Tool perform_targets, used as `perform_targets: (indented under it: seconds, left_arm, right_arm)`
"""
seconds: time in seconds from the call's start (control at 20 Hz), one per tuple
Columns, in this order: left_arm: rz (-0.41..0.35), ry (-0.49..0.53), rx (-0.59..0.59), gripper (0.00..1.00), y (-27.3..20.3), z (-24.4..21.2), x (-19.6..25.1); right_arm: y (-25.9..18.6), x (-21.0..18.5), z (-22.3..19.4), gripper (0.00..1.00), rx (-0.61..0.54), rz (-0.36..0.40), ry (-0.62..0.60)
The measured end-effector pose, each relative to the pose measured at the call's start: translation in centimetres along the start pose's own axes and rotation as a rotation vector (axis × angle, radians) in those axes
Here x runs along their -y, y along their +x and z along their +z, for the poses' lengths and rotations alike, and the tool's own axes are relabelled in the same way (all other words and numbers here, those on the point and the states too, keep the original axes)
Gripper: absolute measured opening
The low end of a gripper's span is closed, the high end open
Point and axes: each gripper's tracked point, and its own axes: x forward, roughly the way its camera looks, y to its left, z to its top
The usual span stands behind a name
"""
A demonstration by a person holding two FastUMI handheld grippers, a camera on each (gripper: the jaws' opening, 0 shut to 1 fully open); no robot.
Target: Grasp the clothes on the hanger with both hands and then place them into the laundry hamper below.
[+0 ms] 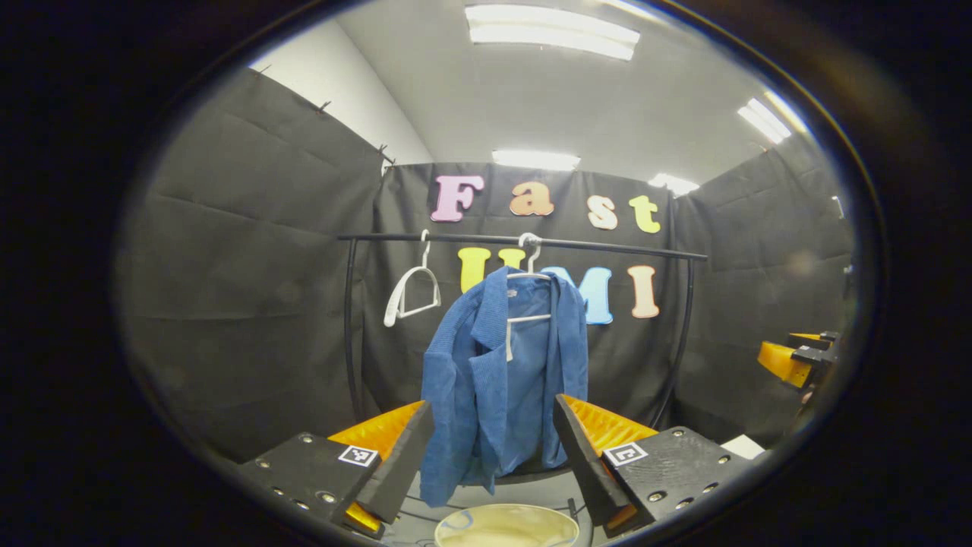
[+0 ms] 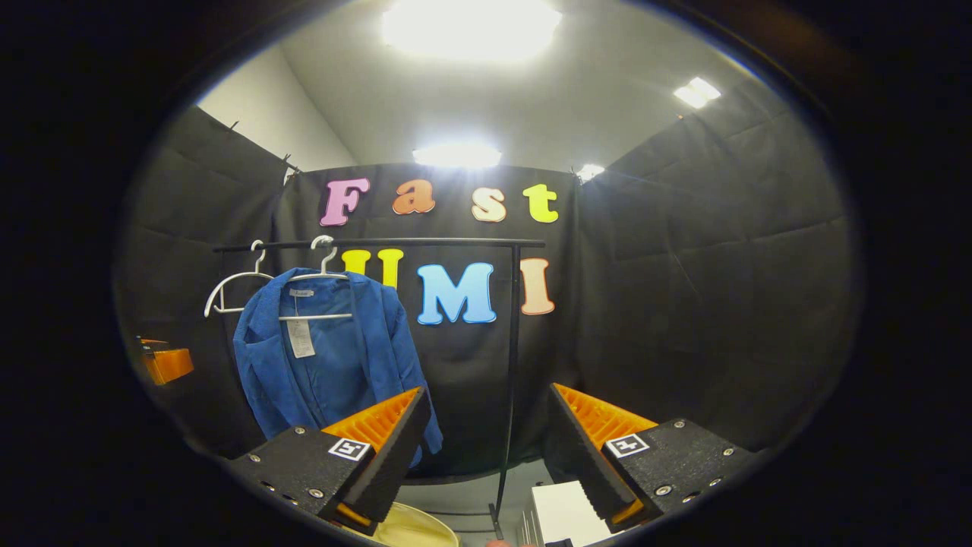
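Blue jacket, left gripper view: blue jacket (image 1: 505, 372) hangs on a white hanger (image 1: 529, 282) at the centre of the view, front open, its hem dropping to about 6 o'clock, seen in the gap between the fingers with no contact.
Rail, left gripper view: black rail (image 1: 524, 243) runs across from 9 to 3 o'clock above the garment.
Spare hanger, left gripper view: empty white hanger (image 1: 412, 292) hooked on the rail at 10 o'clock of the jacket, turned edge-on.
Hamper, left gripper view: pale rim of the laundry hamper (image 1: 506, 526) at 6 o'clock, directly under the jacket.
Left gripper, left gripper view: left gripper (image 1: 493, 448) stands wide, gripping nothing.
Other tool, left gripper view: right gripper (image 1: 801, 357) at 3 o'clock, well apart from the garment; spread cannot be told here.

Blue jacket, right gripper view: jacket at 9 o'clock of centre, on its hanger, a pale tag (image 2: 301, 337) showing inside.
Right gripper, right gripper view: tongs wide, nothing between them; the left finger (image 2: 380, 437) overlaps the jacket's hem in the view, contact not determinable.
Hamper, right gripper view: rim at 7 o'clock.
White box, right gripper view: white box (image 2: 563, 513) at 5 o'clock, low beside the rail's upright.
Other tool, right gripper view: left gripper at 9 o'clock edge.
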Motion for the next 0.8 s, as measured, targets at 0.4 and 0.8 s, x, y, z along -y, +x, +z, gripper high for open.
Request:
perform_targets:
  seconds: [0.4, 0.8]
  left_arm:
    - [0.015, -0.052, -0.041, 0.96, 0.7, -1.6, -0.3]
    - [0.069, -0.099, -0.038, 0.96, 2.9, 0.7, -1.9]
  right_arm:
    - [1.4, -4.1, 0.7, 0.96, -0.024, 0.103, 0.014]
    - [5.5, -9.0, 3.3, 0.96, -0.054, 0.232, -0.048]
